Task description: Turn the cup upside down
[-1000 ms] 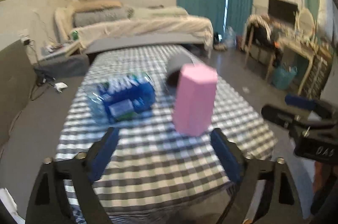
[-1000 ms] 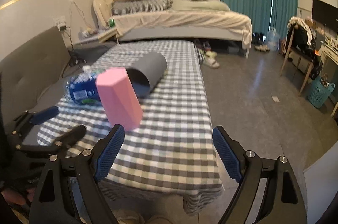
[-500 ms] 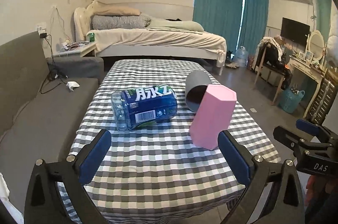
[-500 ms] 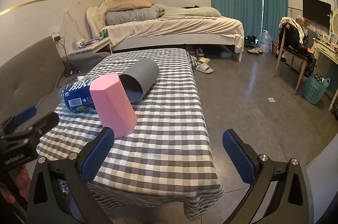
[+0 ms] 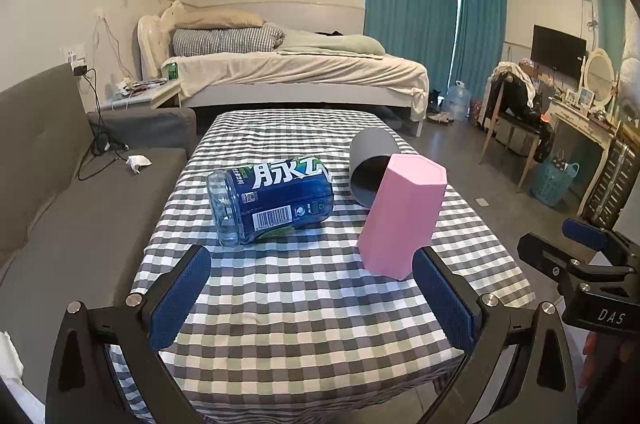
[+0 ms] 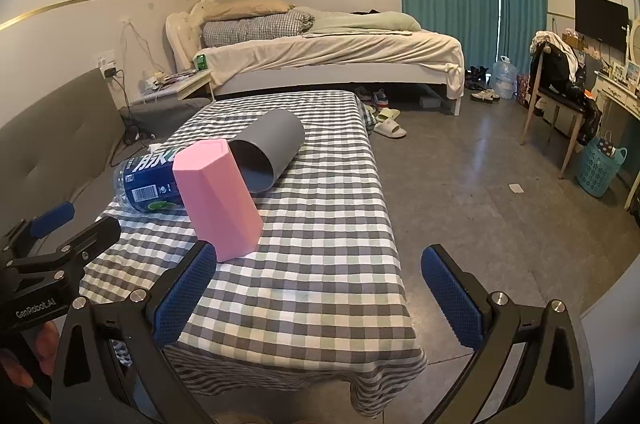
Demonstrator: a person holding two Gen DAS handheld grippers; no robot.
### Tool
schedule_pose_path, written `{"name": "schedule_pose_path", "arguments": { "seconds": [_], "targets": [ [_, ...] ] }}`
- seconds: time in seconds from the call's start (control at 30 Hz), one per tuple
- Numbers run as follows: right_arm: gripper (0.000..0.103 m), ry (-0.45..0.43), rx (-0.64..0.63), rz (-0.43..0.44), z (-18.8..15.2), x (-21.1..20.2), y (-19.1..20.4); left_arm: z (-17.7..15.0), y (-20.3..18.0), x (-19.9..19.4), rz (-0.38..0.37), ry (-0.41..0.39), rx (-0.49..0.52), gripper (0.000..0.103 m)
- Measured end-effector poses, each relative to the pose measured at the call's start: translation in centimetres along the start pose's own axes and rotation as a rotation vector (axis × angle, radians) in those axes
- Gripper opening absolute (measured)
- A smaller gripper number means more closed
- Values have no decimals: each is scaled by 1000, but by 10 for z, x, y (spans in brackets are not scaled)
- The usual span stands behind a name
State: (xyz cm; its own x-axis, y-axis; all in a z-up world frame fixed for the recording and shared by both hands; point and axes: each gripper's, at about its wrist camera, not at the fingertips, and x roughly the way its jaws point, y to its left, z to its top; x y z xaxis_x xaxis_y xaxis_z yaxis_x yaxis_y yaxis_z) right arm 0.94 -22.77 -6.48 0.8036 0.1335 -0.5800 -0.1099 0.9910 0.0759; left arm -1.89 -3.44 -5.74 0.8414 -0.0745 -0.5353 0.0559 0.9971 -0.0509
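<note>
A pink hexagonal cup (image 5: 402,214) (image 6: 218,197) stands upside down on the checked tablecloth, closed end up. A grey round cup (image 5: 370,169) (image 6: 268,149) lies on its side behind it, mouth toward me. My left gripper (image 5: 316,300) is open and empty above the table's near end, short of the pink cup. My right gripper (image 6: 320,294) is open and empty over the table's near right corner, with the pink cup just beyond its left finger (image 6: 186,294).
A blue-labelled plastic bottle (image 5: 272,203) (image 6: 146,181) lies on its side left of the cups. The table (image 5: 320,340) has a grey sofa (image 5: 52,191) to its left and bare floor (image 6: 500,199) to its right. A bed stands behind it.
Both grippers have pulled back and up from the table and both have opened wider. The pink cup, the grey cup and the bottle have stayed where they were.
</note>
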Motion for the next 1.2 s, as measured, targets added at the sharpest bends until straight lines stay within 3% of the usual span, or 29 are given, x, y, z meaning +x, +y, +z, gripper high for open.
{"name": "schedule_pose_path", "arguments": {
  "seconds": [1.2],
  "targets": [
    [103, -1, -7, -2, 1, 0, 0, -1, 7, -1, 9, 2, -23, 103]
  ]
}}
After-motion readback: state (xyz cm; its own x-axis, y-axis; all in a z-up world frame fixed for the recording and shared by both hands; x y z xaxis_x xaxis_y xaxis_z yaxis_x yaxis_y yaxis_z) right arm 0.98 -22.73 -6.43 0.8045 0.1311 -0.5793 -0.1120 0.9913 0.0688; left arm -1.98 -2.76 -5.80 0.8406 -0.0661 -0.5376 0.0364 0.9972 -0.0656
